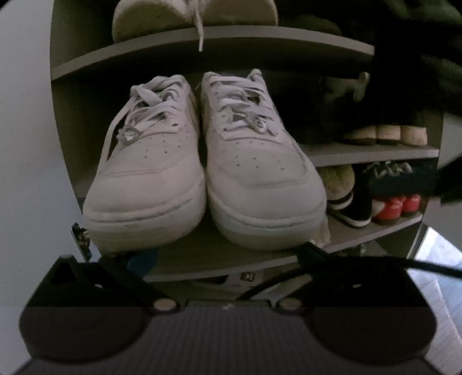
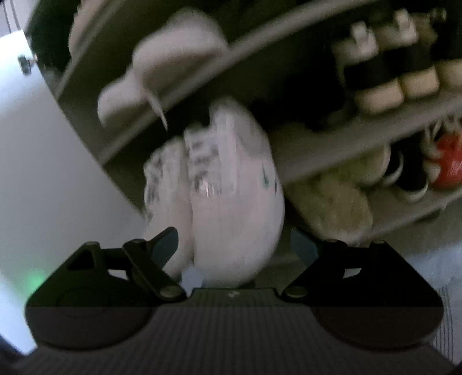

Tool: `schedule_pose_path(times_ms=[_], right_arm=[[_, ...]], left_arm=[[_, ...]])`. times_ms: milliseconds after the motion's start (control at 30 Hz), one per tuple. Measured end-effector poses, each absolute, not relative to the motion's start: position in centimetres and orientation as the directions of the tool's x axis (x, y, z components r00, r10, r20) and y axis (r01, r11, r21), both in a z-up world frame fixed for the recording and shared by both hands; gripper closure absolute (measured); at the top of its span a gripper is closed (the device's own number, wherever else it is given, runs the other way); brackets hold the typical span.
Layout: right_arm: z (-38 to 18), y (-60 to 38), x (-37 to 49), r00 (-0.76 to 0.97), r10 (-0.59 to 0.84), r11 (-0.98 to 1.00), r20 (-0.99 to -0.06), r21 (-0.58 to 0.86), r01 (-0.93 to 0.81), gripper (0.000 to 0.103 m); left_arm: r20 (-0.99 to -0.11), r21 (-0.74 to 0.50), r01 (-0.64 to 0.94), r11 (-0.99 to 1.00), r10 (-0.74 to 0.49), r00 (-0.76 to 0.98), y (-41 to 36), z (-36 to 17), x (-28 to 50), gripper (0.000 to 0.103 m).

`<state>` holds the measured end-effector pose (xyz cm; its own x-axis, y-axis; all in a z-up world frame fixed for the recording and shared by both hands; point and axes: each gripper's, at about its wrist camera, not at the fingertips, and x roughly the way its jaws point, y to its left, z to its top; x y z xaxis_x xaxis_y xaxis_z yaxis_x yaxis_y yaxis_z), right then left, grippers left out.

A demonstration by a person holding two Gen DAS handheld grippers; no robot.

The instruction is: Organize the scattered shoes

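Note:
Two white lace-up sneakers stand side by side, toes toward me, on a grey shelf board [image 1: 199, 256] of a shoe rack: the left sneaker [image 1: 147, 173] and the right sneaker [image 1: 260, 176]. My left gripper [image 1: 226, 255] is open just below and in front of their toes, holding nothing. The right wrist view is blurred. It shows the same pair of sneakers [image 2: 236, 202] tilted. There my right gripper [image 2: 234, 245] is open, its blue pads [image 2: 166, 245] on either side of the right sneaker's toe without pressing on it.
Another pale shoe [image 1: 161, 20] sits on the upper shelf, its lace [image 1: 199, 31] hanging over the edge. To the right stand tan-soled shoes [image 1: 384, 134], fuzzy slippers [image 2: 332, 202], black shoes [image 1: 358, 202] and red shoes [image 1: 398, 206]. A white wall [image 1: 26, 144] lies left.

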<state>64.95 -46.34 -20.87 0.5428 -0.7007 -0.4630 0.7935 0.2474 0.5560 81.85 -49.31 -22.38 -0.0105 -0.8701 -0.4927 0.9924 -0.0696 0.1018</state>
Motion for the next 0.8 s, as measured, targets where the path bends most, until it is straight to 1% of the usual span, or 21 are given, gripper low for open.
schedule_pose_path(times_ms=[100, 167, 200, 233, 267, 367, 433, 500, 533, 667, 733, 800], right_arm=[[-22.8, -46.5, 65.9, 0.597, -0.617, 0.263, -0.514, 0.580, 0.771, 0.016], [-23.8, -47.1, 65.6, 0.628, -0.607, 0.232, -0.487, 0.647, 0.726, 0.016], [-24.4, -47.4, 65.3, 0.651, -0.606, 0.213, -0.458, 0.695, 0.687, 0.017], [-24.6, -47.6, 64.9, 0.656, -0.618, 0.194, -0.433, 0.725, 0.661, 0.034], [-24.7, -47.8, 64.6, 0.657, -0.633, 0.175, -0.410, 0.751, 0.637, 0.035], [-23.8, -47.9, 65.0, 0.629, -0.653, 0.188, -0.422, 0.714, 0.674, 0.035], [-23.3, -48.0, 65.0, 0.613, -0.675, 0.187, -0.411, 0.709, 0.680, 0.035], [-22.9, -48.1, 64.2, 0.589, -0.731, 0.168, -0.345, 0.745, 0.646, 0.035], [-22.8, -48.3, 64.0, 0.579, -0.741, 0.163, -0.339, 0.745, 0.646, 0.035], [-22.8, -50.0, 64.2, 0.557, -0.750, 0.155, -0.357, 0.724, 0.672, 0.035], [-23.4, -50.6, 64.6, 0.558, -0.761, 0.159, -0.332, 0.738, 0.656, 0.035], [-23.4, -51.2, 64.7, 0.543, -0.773, 0.159, -0.327, 0.729, 0.666, 0.035]], left_arm=[[-0.498, 0.115, 0.991, -0.072, -0.867, -0.005, -49.4, -22.3, 81.7, 0.000], [-0.508, 0.135, 0.988, -0.075, -0.861, 0.004, -49.5, -22.3, 81.6, 0.000], [-0.511, 0.141, 0.987, -0.076, -0.860, 0.007, -49.5, -22.3, 81.5, 0.000], [-0.514, 0.146, 0.986, -0.079, -0.858, 0.008, -49.5, -22.3, 81.5, 0.000], [-0.517, 0.148, 0.986, -0.083, -0.856, 0.006, -49.5, -22.2, 81.6, 0.000], [-0.516, 0.148, 0.984, -0.095, -0.856, -0.005, -49.6, -21.8, 81.6, 0.000], [-0.516, 0.144, 0.984, -0.104, -0.856, -0.015, -50.0, -21.5, 81.5, 0.000], [-0.518, 0.137, 0.985, -0.107, -0.855, -0.020, -50.5, -21.3, 81.5, 0.000], [-0.522, 0.131, 0.986, -0.107, -0.853, -0.023, -50.9, -21.1, 81.6, 0.000], [-0.551, 0.111, 0.988, -0.107, -0.834, -0.028, -53.0, -21.0, 81.9, 0.000], [-0.573, 0.107, 0.989, -0.104, -0.819, -0.025, -54.4, -21.2, 82.2, 0.000], [-0.588, 0.103, 0.990, -0.098, -0.809, -0.019, -55.7, -21.5, 82.6, 0.000]])
